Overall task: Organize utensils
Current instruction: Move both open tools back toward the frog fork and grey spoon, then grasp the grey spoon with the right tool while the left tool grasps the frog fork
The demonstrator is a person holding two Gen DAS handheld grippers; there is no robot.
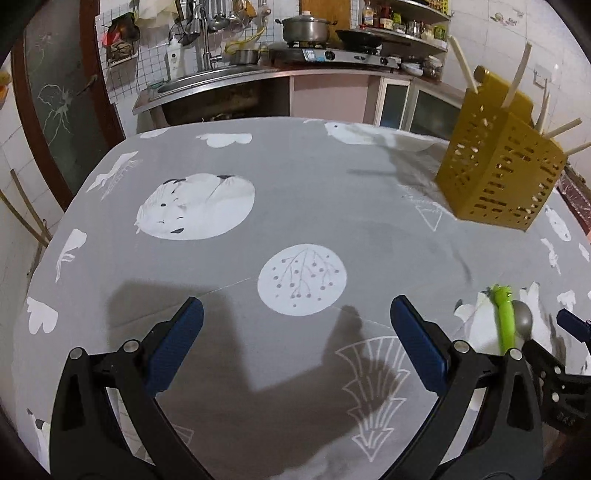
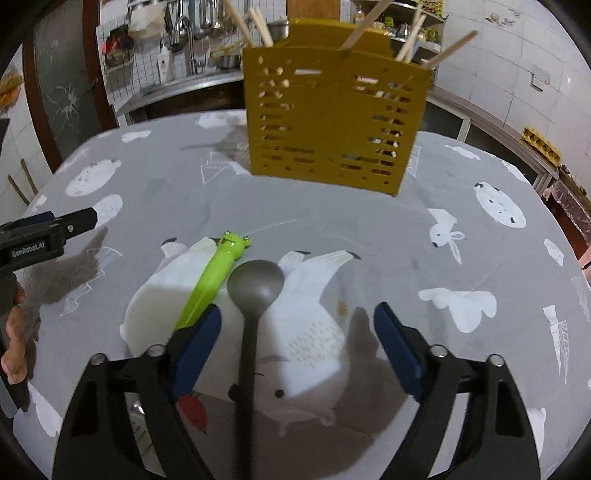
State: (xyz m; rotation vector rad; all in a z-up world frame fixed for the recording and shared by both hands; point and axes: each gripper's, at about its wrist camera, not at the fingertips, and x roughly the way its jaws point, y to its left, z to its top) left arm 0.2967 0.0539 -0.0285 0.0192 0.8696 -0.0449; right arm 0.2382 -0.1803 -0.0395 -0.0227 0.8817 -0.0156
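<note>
A yellow perforated utensil holder [image 2: 334, 118] stands on the grey patterned tablecloth [image 2: 369, 236] with several chopsticks [image 2: 364, 26] in it; it also shows in the left wrist view [image 1: 502, 166] at the far right. A grey spoon [image 2: 255, 284] lies bowl-forward between the open fingers of my right gripper [image 2: 297, 325], its dark handle running back under the gripper. A green frog-headed utensil [image 2: 218, 273] lies just left of the spoon, beside the left finger. My left gripper [image 1: 295, 314] is open and empty over the cloth; the green utensil [image 1: 504, 317] and spoon [image 1: 522, 319] lie to its right.
The left gripper's tip [image 2: 74, 219] shows at the left of the right wrist view, with a hand [image 2: 14, 354] below. Behind the table are a sink counter [image 1: 207, 79], a stove with a pot [image 1: 306, 27] and shelves [image 1: 406, 22].
</note>
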